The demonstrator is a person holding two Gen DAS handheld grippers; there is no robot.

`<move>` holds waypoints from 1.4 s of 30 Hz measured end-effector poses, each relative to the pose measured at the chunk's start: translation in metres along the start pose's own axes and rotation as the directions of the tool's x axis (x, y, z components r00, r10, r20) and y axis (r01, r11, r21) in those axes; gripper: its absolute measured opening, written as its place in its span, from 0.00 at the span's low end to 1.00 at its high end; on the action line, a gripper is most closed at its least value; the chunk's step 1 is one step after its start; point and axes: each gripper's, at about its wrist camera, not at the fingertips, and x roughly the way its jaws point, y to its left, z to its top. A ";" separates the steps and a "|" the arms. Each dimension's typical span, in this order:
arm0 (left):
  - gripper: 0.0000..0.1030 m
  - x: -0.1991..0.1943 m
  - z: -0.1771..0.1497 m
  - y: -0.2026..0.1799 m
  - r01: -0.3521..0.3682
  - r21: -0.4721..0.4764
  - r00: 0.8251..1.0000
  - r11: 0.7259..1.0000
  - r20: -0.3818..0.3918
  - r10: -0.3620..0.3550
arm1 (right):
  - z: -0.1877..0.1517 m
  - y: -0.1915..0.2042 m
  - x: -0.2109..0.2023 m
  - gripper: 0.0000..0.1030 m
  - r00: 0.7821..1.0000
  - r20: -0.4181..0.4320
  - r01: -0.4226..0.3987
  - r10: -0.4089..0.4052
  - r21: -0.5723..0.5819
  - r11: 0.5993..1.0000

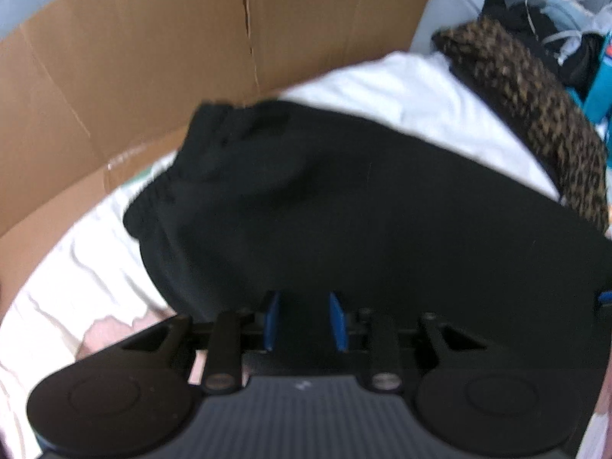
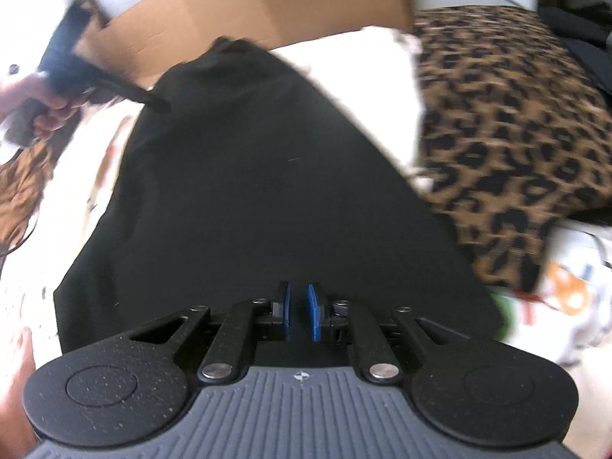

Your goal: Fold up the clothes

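Note:
A black garment (image 1: 344,206) lies spread on a white sheet (image 1: 420,99). It fills the middle of the right wrist view too (image 2: 248,191). My left gripper (image 1: 306,317) sits at the garment's near edge with its blue pads apart and black cloth between them. My right gripper (image 2: 299,311) is at another edge of the garment, its blue pads close together with a thin gap; cloth seems pinched there. In the right wrist view the left gripper (image 2: 153,103) shows far left, held by a hand, touching the garment's corner.
A brown cardboard box wall (image 1: 153,57) stands behind the bed. A leopard-print garment (image 2: 516,134) lies to the right, also in the left wrist view (image 1: 535,114). Dark clutter (image 1: 554,30) sits at the far right. Patterned bedding (image 2: 566,298) shows at the right.

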 end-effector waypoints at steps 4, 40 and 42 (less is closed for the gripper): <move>0.30 0.020 -0.008 0.006 -0.016 -0.029 1.000 0.999 -0.015 0.015 | -0.005 0.017 0.016 0.22 0.998 -0.056 0.002 -0.006 -0.074 0.997; 0.42 -0.127 -0.174 -0.010 -0.039 -0.229 0.985 0.973 0.155 0.076 | 0.005 0.063 -0.035 0.23 0.979 -0.200 -0.019 -0.026 -0.219 0.975; 0.46 -0.122 -0.185 -0.017 -0.009 -0.236 0.988 0.972 0.146 0.045 | 0.009 0.075 -0.035 0.23 0.983 -0.185 -0.033 -0.013 -0.242 0.970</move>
